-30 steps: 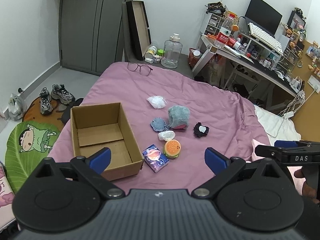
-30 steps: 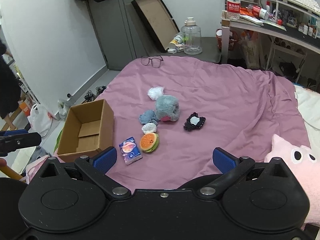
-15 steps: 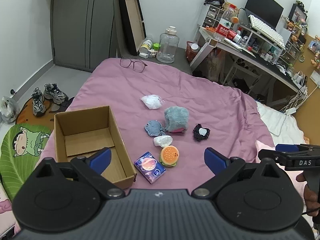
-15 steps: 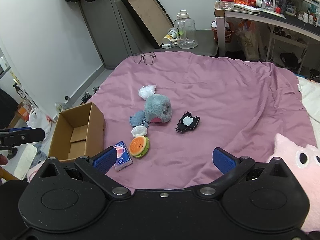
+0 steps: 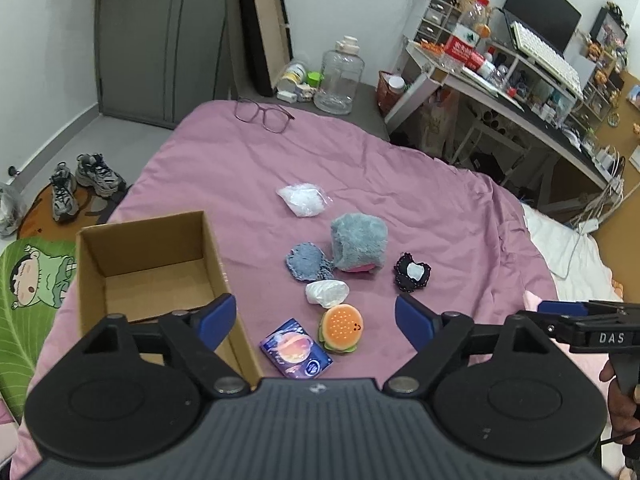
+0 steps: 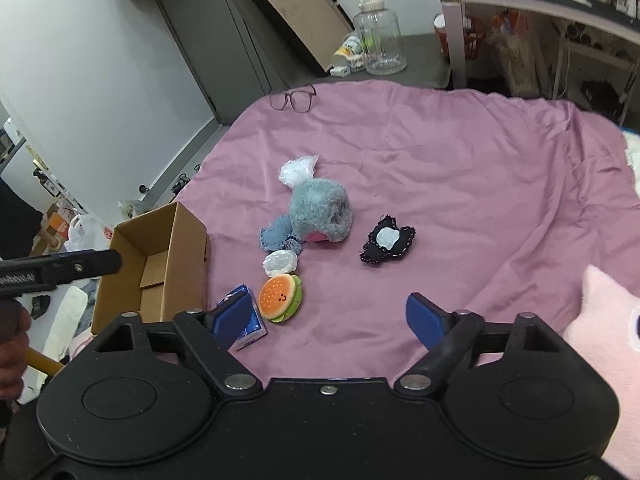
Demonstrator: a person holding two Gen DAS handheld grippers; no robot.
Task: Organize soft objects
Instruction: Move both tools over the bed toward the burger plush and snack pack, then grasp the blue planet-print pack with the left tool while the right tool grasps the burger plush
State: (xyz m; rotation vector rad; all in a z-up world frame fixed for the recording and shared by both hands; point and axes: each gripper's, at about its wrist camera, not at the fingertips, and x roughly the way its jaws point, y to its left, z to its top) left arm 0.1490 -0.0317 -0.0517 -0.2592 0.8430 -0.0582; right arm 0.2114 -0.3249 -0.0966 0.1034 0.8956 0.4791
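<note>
Both grippers hang above the near edge of a bed covered in a purple sheet (image 5: 400,184), each with its jaws spread wide apart and gripping nothing. Between the left gripper (image 5: 315,320) jaws and just ahead of them lie the soft things: a burger plush (image 5: 341,329) closest, a purple tissue pack (image 5: 295,349) touching its left side, then a small white wad (image 5: 327,293), a blue denim piece (image 5: 306,261) and a grey furry plush (image 5: 359,243) resting against each other. Farther out is a clear bag of white stuffing (image 5: 304,199); a black heart-shaped pad (image 5: 412,273) sits apart, beyond the right jaw. An open cardboard box (image 5: 148,248) stands ahead of the left jaw, its near corner hidden behind that jaw.

From the right gripper (image 6: 328,320), the left jaw covers part of the tissue pack (image 6: 244,320), with the burger plush (image 6: 280,298) just inside it. The black pad (image 6: 387,240) lies ahead, between the jaws, with bare sheet before it. The box (image 6: 160,264) stands left of the left jaw, partly crossed by the other gripper's finger. A pink plush pillow (image 6: 604,320) crowds the right jaw's outer side.

At the far end of the bed lie eyeglasses (image 5: 264,114); beyond them stands a clear water jug (image 5: 339,76), and a cluttered bench (image 5: 520,84) is at far right. Sneakers (image 5: 80,184) rest on the floor far left.
</note>
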